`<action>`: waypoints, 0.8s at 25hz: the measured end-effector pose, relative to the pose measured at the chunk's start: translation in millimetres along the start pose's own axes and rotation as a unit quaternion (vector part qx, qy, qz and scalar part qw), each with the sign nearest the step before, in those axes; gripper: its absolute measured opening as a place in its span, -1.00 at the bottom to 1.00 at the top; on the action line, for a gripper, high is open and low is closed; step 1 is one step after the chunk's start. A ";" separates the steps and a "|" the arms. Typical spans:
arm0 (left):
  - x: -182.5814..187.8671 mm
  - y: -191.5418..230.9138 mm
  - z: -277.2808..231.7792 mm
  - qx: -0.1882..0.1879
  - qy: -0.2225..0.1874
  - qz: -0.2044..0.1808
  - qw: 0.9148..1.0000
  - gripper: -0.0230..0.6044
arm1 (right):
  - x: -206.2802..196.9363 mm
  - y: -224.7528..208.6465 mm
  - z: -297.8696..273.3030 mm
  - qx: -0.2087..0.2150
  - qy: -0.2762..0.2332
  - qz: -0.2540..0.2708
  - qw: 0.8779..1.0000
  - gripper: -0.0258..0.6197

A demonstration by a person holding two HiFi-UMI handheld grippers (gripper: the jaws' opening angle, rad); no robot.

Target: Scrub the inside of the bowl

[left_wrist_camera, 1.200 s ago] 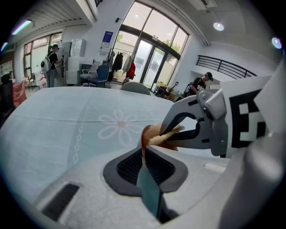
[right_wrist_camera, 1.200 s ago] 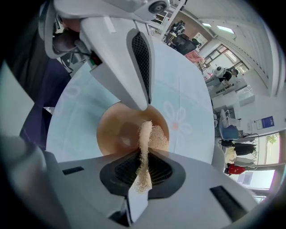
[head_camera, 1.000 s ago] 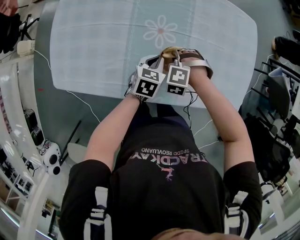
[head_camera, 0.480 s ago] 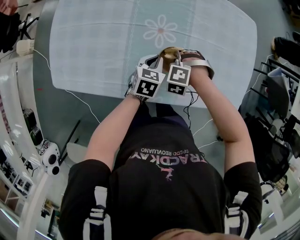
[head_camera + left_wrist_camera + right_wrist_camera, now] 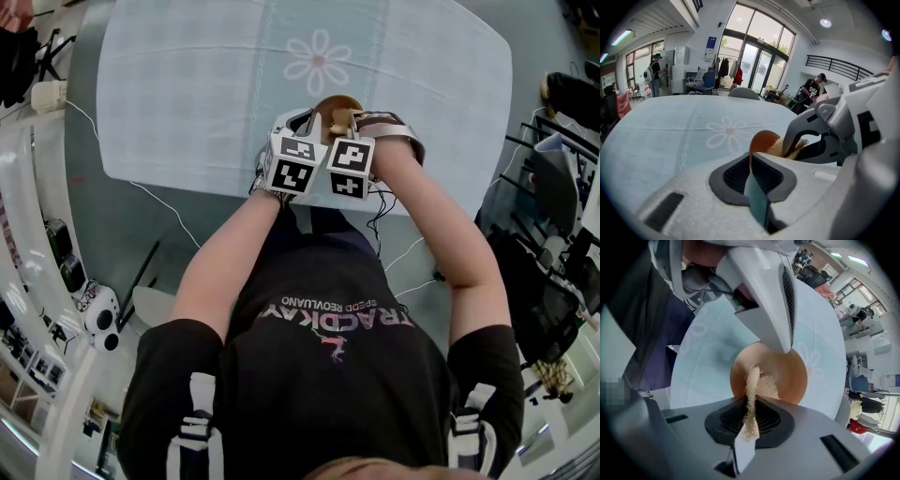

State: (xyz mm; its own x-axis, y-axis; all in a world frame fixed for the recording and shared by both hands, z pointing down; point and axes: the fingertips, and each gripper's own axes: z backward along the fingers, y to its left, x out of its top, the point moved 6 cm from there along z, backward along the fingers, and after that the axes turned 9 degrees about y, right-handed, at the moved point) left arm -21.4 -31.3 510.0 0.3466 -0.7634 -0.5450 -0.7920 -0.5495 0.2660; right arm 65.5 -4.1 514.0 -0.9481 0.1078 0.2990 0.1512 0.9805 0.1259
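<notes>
Pinching the near rim of the bowl [image 5: 765,139]: left claw [image 5: 751,161], jaws closing on the thin brown wall that stands between them. This is judged a steadying hold, so the bowl cannot slide or spin.

Bowl: sits on the surface [image 5: 187,94] towards its near edge, right of centre, just near of the flower print [image 5: 321,61].

Right claw [image 5: 751,404]: clenched on a pale fibrous scrubber [image 5: 753,380] and pointed down into the bowl. The scrubber's free end lies against the inner floor, placed for rubbing.

Step judged: scrubbing; how much is done cannot be told.
</notes>
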 end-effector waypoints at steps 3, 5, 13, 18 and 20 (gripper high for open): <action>1.1 -0.1 0.1 -0.001 -0.002 0.004 1.000 -0.85 | 4.0 7.4 2.7 0.029 -0.014 -0.005 0.999 -0.82; 3.8 -1.0 0.7 -0.002 -0.007 0.002 1.000 -0.86 | 7.2 11.4 3.9 0.049 -0.030 -0.016 0.998 -0.82; -0.2 2.2 1.2 -0.007 0.000 0.026 1.000 -0.86 | 19.3 4.7 11.3 0.089 -0.123 -0.106 0.983 -0.82; -2.3 5.9 0.9 -0.017 0.001 0.053 0.998 -0.86 | 21.1 -11.4 10.0 0.087 -0.155 -0.200 0.964 -0.82; -5.3 6.8 0.9 -0.017 0.001 0.060 0.998 -0.86 | 18.3 -16.6 7.7 0.087 -0.160 -0.233 0.955 -0.82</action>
State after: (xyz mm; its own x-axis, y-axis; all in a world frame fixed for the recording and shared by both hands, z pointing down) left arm -29.1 -30.8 513.9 0.2525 -0.8249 -0.5058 -0.8098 -0.4662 0.3561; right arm 43.5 -17.1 510.0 -0.9424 -0.3292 -0.0591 -0.3302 0.9439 0.0075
